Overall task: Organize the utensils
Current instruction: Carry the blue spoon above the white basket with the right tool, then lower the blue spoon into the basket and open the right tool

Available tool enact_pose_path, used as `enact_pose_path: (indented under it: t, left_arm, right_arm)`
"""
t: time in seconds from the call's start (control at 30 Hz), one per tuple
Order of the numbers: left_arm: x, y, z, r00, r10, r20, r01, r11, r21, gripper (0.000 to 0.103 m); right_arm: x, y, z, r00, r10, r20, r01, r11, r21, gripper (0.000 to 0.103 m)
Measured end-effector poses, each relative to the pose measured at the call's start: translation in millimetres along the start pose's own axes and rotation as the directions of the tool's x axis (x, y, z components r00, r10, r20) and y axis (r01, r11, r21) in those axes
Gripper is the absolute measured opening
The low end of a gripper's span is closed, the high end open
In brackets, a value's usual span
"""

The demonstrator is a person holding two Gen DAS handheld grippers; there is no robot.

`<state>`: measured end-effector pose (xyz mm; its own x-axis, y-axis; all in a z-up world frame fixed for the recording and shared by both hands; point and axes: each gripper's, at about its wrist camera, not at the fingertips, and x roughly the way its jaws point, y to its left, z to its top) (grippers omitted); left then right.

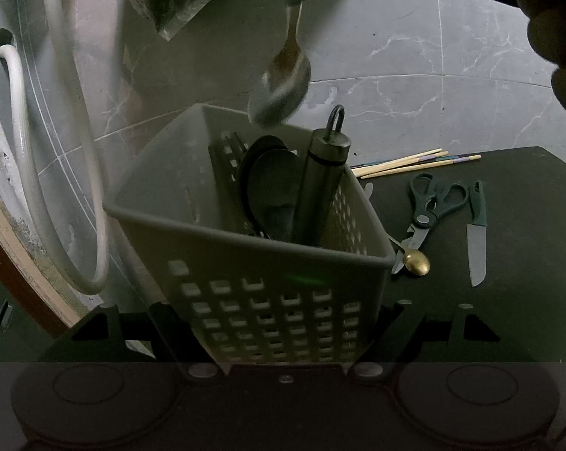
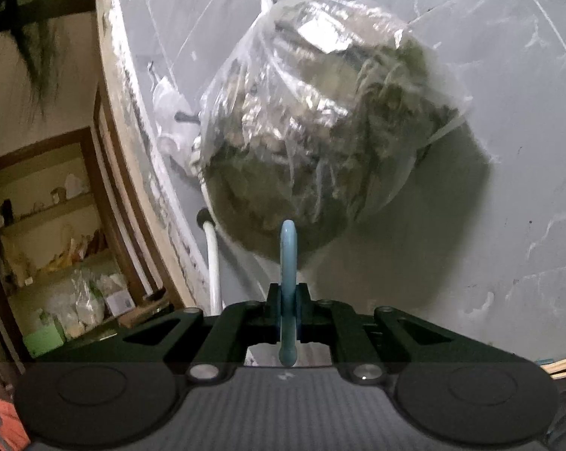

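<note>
The left gripper (image 1: 283,338) clasps the lower wall of a beige perforated plastic utensil basket (image 1: 245,233), which stands tilted on a black tabletop (image 1: 527,225). Inside it lean a dark metal cylinder with a loop (image 1: 320,184) and black spoons (image 1: 271,188). The right gripper (image 2: 287,323) is clenched on the light-blue handle of a blurred metal spoon (image 1: 283,86) hanging above the basket's far rim. Beside the basket lie wooden chopsticks (image 1: 414,163), green-handled scissors (image 1: 429,206), a green-handled knife (image 1: 476,233) and a gold spoon (image 1: 416,261).
</note>
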<state>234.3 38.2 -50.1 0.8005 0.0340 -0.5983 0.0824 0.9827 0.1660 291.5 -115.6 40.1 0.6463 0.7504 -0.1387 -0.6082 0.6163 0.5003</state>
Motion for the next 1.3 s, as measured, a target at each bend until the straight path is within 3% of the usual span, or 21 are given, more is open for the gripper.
enact_pose_path:
  t: [0.43, 1.1, 1.2, 1.3]
  left_arm:
    - [0, -1, 0, 1.0, 0.001, 0.0, -0.001, 1.0, 0.001, 0.08]
    - [1, -1, 1, 1.0, 0.001, -0.003, -0.001, 1.0, 0.0, 0.08]
    - [1, -2, 1, 1.0, 0.001, -0.002, -0.001, 1.0, 0.001, 0.08]
    - [1, -2, 1, 1.0, -0.002, -0.004, 0.002, 1.0, 0.002, 0.08]
  right_arm:
    - [3, 14, -28, 0.993, 0.013, -0.116, -0.026, 0.994, -0.108, 0.008]
    - [4, 17, -48, 0.968, -0.007, -0.251, -0.035, 0.986, -0.16, 0.01]
    - [4, 15, -48, 0.967, -0.019, -0.253, -0.022, 0.987, -0.157, 0.016]
    - [-1, 11, -46, 0.97, -0.025, -0.241, -0.011, 0.989, -0.146, 0.037]
